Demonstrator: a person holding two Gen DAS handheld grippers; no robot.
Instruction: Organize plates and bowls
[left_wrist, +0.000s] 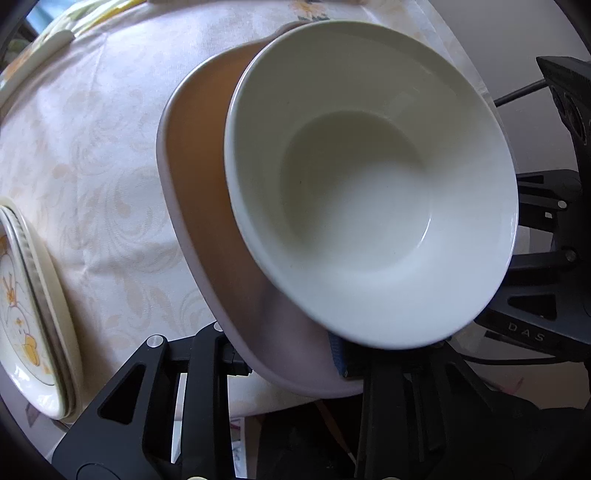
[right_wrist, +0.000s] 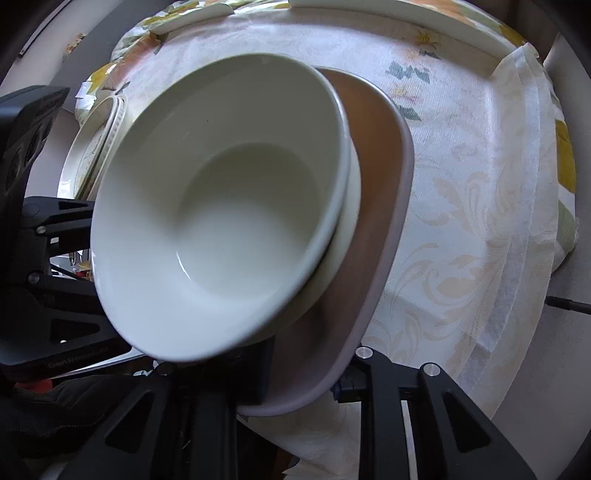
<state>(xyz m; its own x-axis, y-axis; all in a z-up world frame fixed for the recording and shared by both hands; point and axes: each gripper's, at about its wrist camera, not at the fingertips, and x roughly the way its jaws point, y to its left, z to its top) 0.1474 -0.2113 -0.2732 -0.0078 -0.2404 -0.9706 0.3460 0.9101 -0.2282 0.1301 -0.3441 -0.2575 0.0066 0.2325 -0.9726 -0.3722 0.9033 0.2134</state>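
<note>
Two glossy white ceramic bowls (right_wrist: 221, 206) are seen nested one inside the other – the second rim shows only in the right wrist view, just under the upper one. The pair sits on one brown, rounded-square plate with a pale grey rim (left_wrist: 199, 177), which lies near the edge of a table draped in a cream cloth with a faint leaf pattern (left_wrist: 92, 147).

The left gripper (left_wrist: 288, 365) is clamped on the near edge of the brown plate: one black finger is set beneath the rim, the other, with a blue pad (left_wrist: 338, 354), is pressed on top beneath the overhanging bowl. The right gripper (right_wrist: 306, 373) is likewise closed on the plate's near edge, one finger above and one below. Each tool is visible from the other's camera, beside the bowls.

At the left of the table a stack of cream plates with a yellow floral motif (left_wrist: 26, 332) is seen; at least two ribbed rims can be counted – the exact number cannot be told. More pale plate edges (right_wrist: 399, 18) lie at the far side of the cloth.
</note>
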